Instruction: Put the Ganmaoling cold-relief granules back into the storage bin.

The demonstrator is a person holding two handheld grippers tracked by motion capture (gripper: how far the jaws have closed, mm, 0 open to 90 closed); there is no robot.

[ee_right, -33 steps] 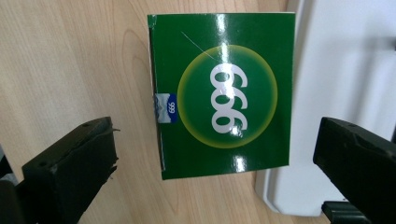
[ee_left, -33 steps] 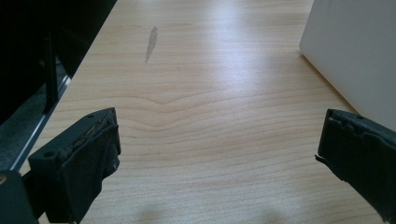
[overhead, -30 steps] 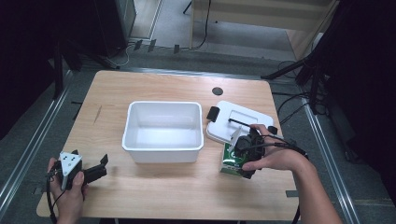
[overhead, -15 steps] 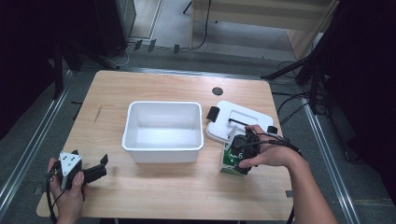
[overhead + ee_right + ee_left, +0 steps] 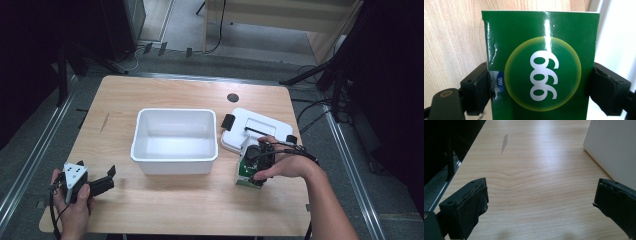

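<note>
Left hand-held gripper (image 5: 102,181) jaws wide apart; right hand-held gripper (image 5: 253,165) clamped.

We see the tub (image 5: 174,140) standing near the middle of the table (image 5: 150,95). Just to its right lies a flat lid (image 5: 255,131), and before that lid, toward the person's side, stands a carton (image 5: 248,170), close by the tub's right front corner. The right gripper (image 5: 260,162) sits over the carton, with one jaw pressed against each of its sides; the carton (image 5: 540,62) rises between them. The left gripper (image 5: 102,182) lies at the table's front left corner, left of and before the tub, well apart from it, its jaws spread over bare table (image 5: 536,182).
</note>
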